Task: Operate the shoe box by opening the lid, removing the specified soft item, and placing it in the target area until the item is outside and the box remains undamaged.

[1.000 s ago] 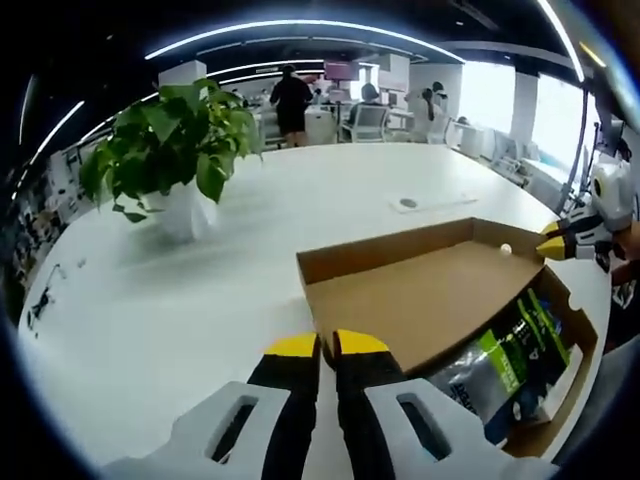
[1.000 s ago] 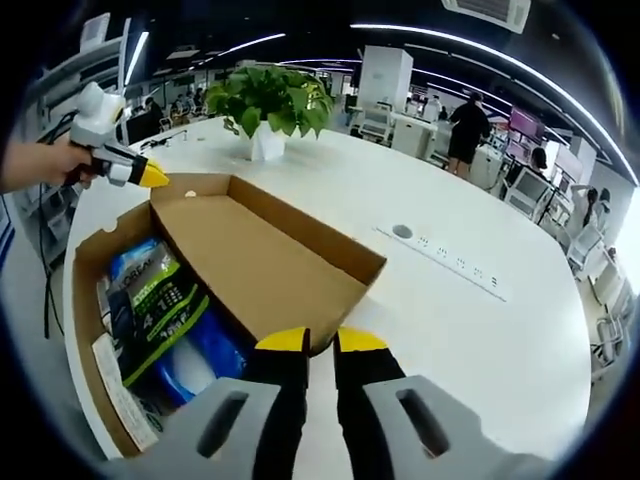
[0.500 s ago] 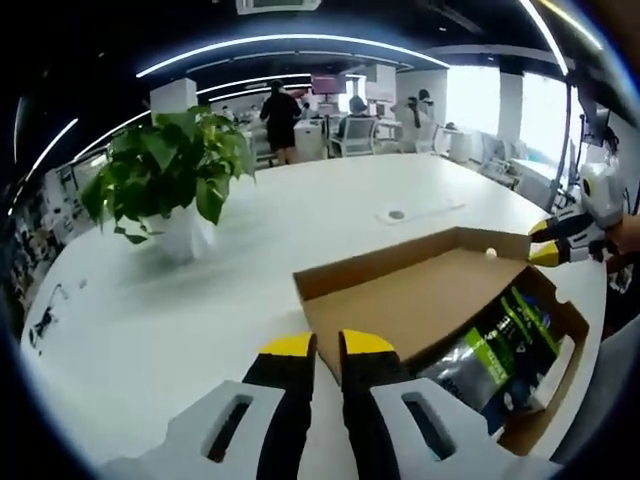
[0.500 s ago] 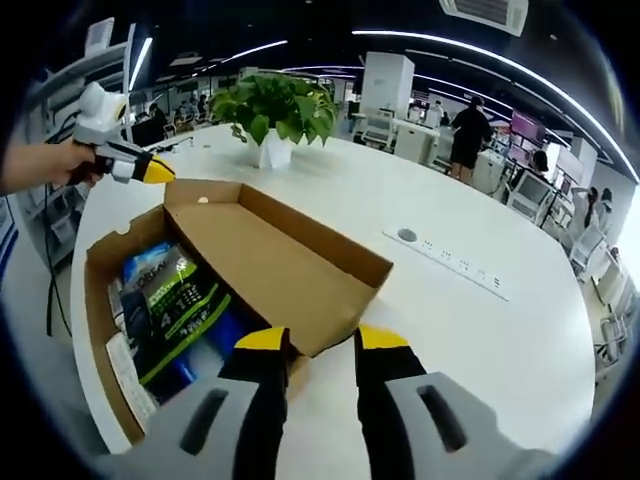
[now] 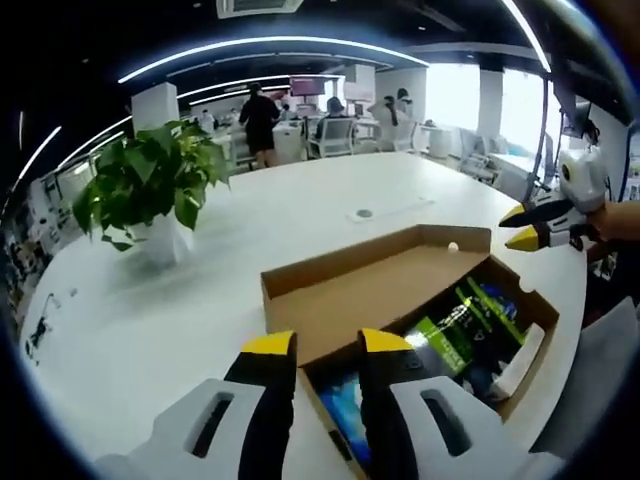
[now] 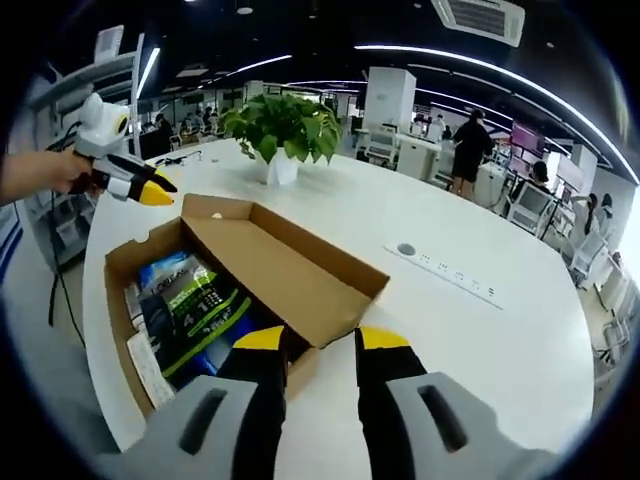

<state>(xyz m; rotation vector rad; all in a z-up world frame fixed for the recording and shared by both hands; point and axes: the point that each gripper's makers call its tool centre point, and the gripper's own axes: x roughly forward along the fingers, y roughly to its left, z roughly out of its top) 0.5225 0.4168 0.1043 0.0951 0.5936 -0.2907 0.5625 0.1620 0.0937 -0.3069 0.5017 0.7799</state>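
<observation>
Your right gripper (image 6: 310, 340), jaws apart and empty, hangs at the open shoe box (image 6: 300, 262); the soft packet (image 6: 192, 305) lies lower left, long axis running away. Left gripper (image 5: 318, 345) likewise open.

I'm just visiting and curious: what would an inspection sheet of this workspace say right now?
Surface: large white table, with a strip of sockets set into it.
Job's things: cardboard shoe box open, lid folded back; green-and-black soft package lying inside, not yet removed.
Clutter: potted plant standing on the table beyond the box.
Grippers: left gripper open, empty, over the lid's edge; right gripper open, empty, at the lid's near edge.
Cables: dark cable hanging at the table's edge.
Surroundings: open office with desks, chairs and people standing in the distance.
</observation>
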